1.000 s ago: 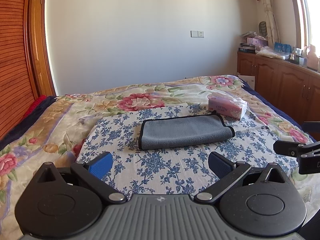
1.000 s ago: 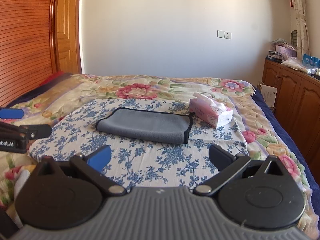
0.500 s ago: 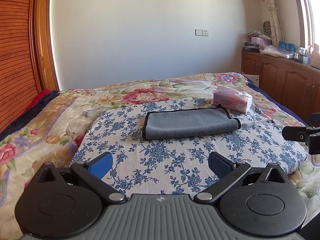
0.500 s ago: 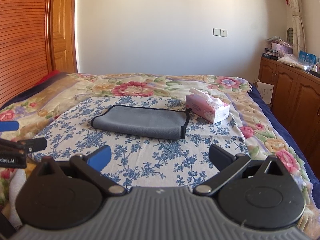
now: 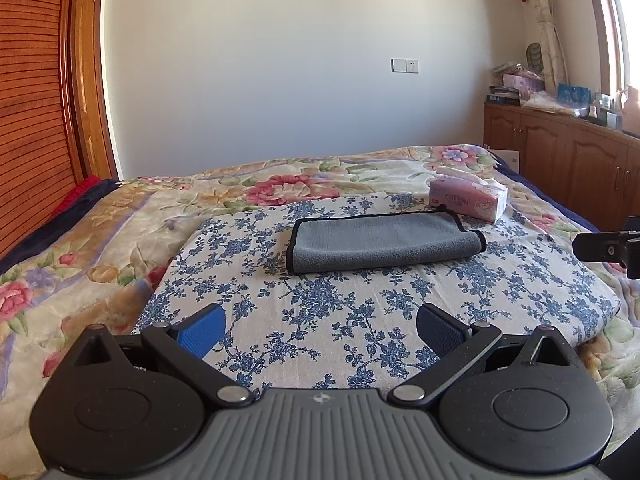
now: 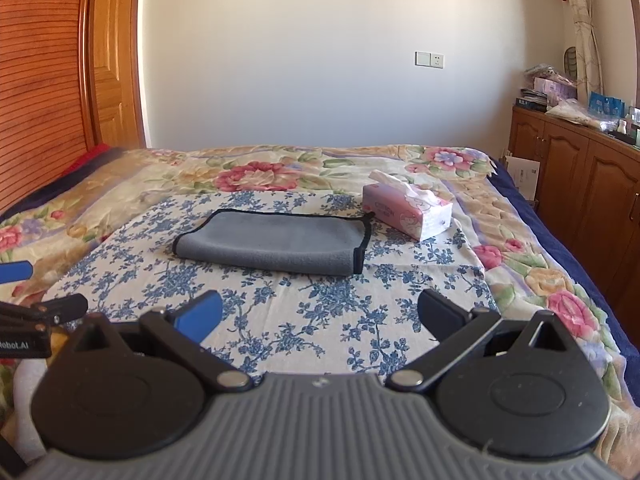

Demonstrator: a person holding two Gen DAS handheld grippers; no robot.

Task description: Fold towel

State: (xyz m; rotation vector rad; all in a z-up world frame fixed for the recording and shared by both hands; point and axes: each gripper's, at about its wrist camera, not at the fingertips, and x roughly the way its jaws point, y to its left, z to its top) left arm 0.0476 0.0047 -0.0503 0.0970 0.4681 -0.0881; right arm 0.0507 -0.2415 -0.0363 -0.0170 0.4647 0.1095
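Both grippers are drawing back and rising from the bed. From the left gripper (image 5: pixel 320 326), the grey towel (image 5: pixel 384 245) now sits farther off and higher in its view than a second ago, with more of the blue-flowered cloth (image 5: pixel 360 320) showing in front of it. The right gripper (image 6: pixel 320 314) sees the same retreat: the towel (image 6: pixel 272 246) and the pink tissue pack (image 6: pixel 408 212) look smaller and more distant, and the view has levelled out.

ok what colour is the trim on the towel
Black trim on a grey towel; clearest in the right wrist view.
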